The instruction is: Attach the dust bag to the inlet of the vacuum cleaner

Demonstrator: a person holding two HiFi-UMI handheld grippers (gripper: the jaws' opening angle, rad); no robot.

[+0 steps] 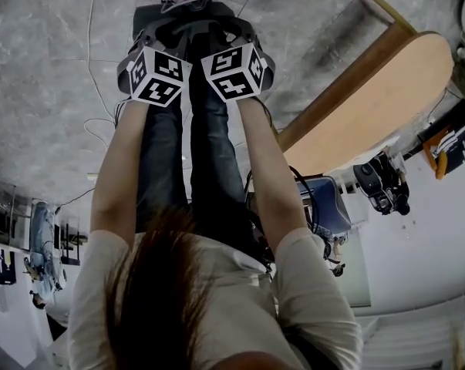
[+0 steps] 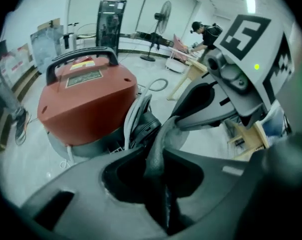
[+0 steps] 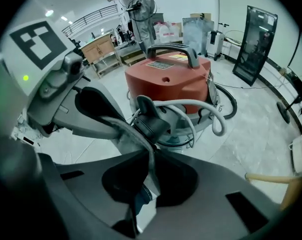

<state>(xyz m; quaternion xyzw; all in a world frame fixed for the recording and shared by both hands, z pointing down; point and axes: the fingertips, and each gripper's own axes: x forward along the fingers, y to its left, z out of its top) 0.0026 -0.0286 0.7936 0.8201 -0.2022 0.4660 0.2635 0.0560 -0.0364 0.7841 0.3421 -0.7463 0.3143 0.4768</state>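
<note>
Left gripper (image 2: 159, 156): jaws narrow, pinched on a fold of the grey dust bag (image 2: 178, 134).
Right gripper (image 3: 149, 156): jaws nearly together, clamped on the bag's other edge.
Dust bag: stretched between both grippers, apart from the vacuum.
Vacuum cleaner (image 3: 168, 81): red, upright on the floor (image 3: 256, 129) just ahead, hose (image 3: 206, 106) looped in front.

Cream short-sleeved top (image 1: 313, 284) and dark jeans (image 1: 209, 153) are worn; the 2 grey hand-held grippers (image 2: 157, 149) (image 3: 154, 151) carry black-and-white marker cubes (image 1: 159, 75) (image 1: 234, 72).

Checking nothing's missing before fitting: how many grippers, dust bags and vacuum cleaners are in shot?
Grippers: 2, the left gripper and the right gripper
dust bag: 1
vacuum cleaner: 1
Total: 4
</note>
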